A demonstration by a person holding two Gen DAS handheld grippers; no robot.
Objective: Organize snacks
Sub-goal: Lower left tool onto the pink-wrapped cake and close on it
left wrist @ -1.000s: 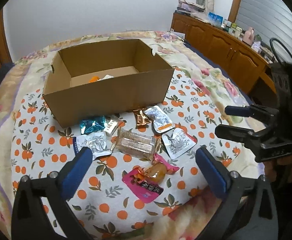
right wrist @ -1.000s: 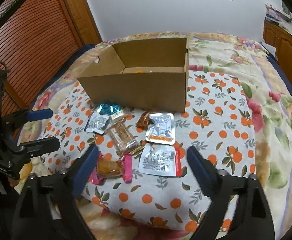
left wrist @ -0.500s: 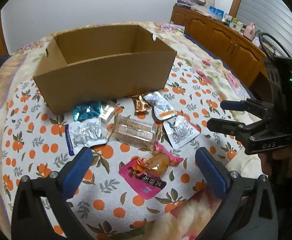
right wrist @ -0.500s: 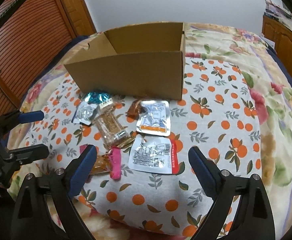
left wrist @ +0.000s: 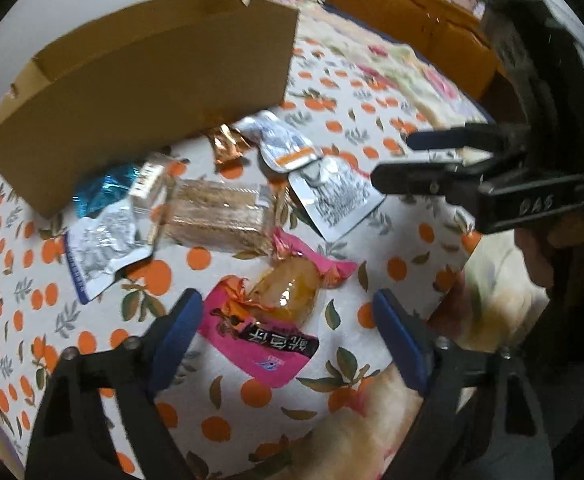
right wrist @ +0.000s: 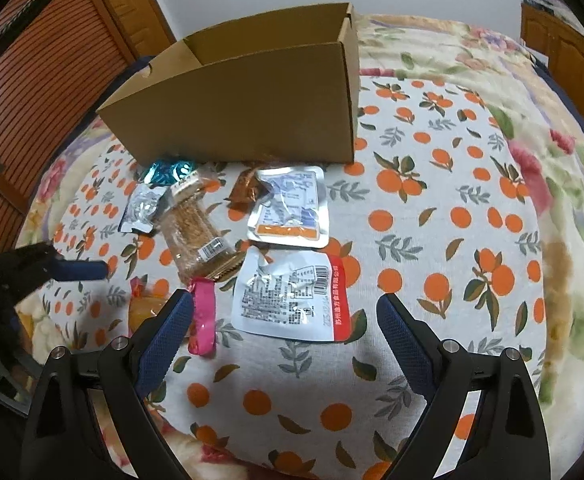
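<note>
Right wrist: silver pouch (right wrist: 292, 294) shows barcode, red Chinese-lettered edge.

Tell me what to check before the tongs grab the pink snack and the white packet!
1. Left tongs open around nothing: ok; jaws have just been closing, pads not yet touching.
2. Pink snack lies between their jaws: ok.
3. Right tongs open, empty: ok.
4. White packet lies flat, just ahead of them: ok.
5. Box open on top, behind the snacks: ok.
6. Room left inside the box: cannot tell, its floor is hidden.
</note>
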